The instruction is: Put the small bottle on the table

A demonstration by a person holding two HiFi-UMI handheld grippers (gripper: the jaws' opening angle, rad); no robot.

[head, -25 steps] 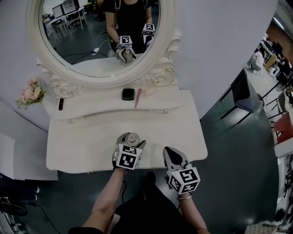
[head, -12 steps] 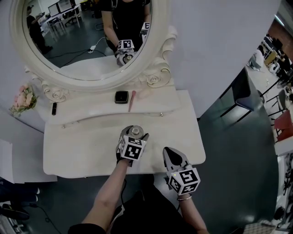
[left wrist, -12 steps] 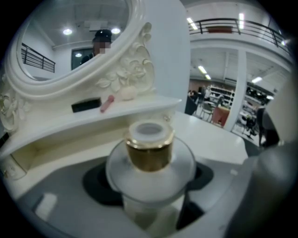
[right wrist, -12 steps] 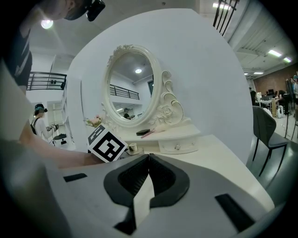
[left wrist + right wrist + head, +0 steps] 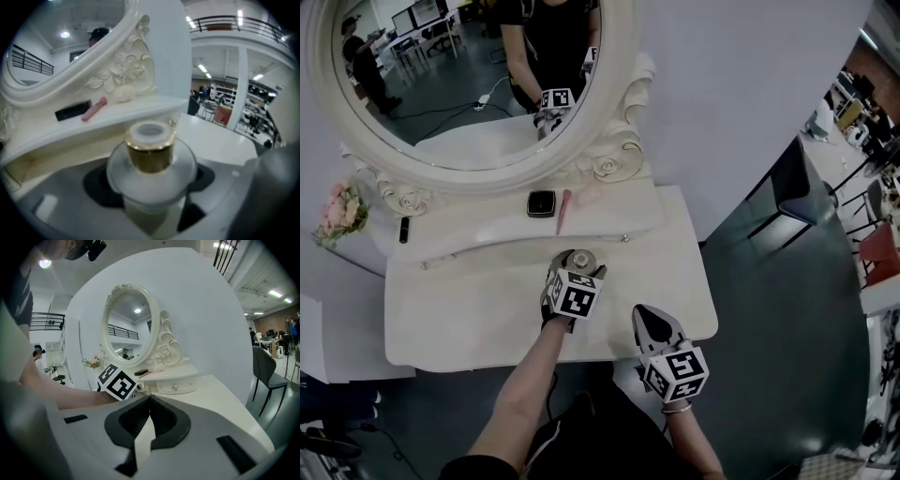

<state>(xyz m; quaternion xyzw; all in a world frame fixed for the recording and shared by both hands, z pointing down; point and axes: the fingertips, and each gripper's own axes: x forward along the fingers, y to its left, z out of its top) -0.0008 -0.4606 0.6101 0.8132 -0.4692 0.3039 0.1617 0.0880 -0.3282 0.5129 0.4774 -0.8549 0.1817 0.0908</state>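
A small frosted bottle [image 5: 151, 154] with a gold collar and a white cap stands upright between the jaws of my left gripper [image 5: 150, 187], which is shut on its round body. In the head view this left gripper [image 5: 578, 265] is over the middle of the white dressing table [image 5: 459, 323], close to the front of the raised shelf, and the bottle's [image 5: 582, 260] top shows just past the marker cube. Whether the bottle's base touches the tabletop is hidden. My right gripper [image 5: 650, 322] hangs at the table's front edge, shut and empty, its jaws meeting in the right gripper view [image 5: 149, 401].
The raised shelf [image 5: 609, 217] carries a black compact [image 5: 541, 202], a pink tube [image 5: 563, 208] and a small black item [image 5: 403, 229]. An oval mirror [image 5: 459, 84] rises behind it, with pink flowers [image 5: 337, 211] to its left. A dark chair [image 5: 797, 202] stands to the right.
My left gripper has carried the bottle away from the front edge, deeper over the table toward the shelf. The right gripper has stayed put.
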